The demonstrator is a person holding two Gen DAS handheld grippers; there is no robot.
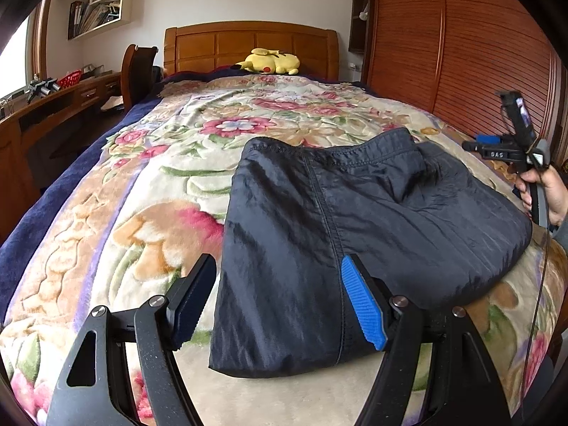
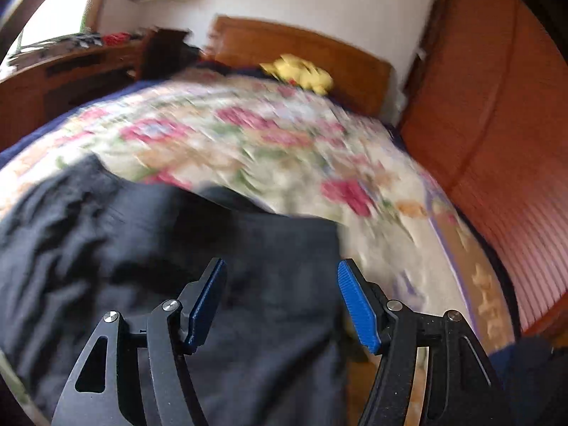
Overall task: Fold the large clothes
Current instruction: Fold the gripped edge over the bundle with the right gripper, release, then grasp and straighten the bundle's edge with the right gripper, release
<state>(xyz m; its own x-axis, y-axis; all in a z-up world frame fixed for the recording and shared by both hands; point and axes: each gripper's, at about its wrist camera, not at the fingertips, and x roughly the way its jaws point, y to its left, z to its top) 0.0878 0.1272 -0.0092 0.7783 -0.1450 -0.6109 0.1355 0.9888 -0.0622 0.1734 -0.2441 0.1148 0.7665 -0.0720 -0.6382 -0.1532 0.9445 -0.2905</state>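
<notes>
A dark navy garment [image 1: 372,213] lies folded on the floral blanket [image 1: 149,184], its stitched hem toward the headboard. My left gripper [image 1: 279,262] is open over the garment's near edge, the blue pad [image 1: 362,305] above a seam, and nothing is pressed between the pads. At the far right a hand [image 1: 553,191] holds the other gripper's handle beside the garment's right corner. The right wrist view is blurred. In it my right gripper [image 2: 282,264] stands open above the same dark garment [image 2: 142,248], with only loose cloth below the fingers.
A yellow plush toy [image 1: 269,61] rests by the wooden headboard [image 1: 248,46]. A slatted wooden wardrobe [image 1: 461,53] runs along the right side of the bed. On the left stand a desk [image 1: 53,106] and a chair [image 1: 136,71].
</notes>
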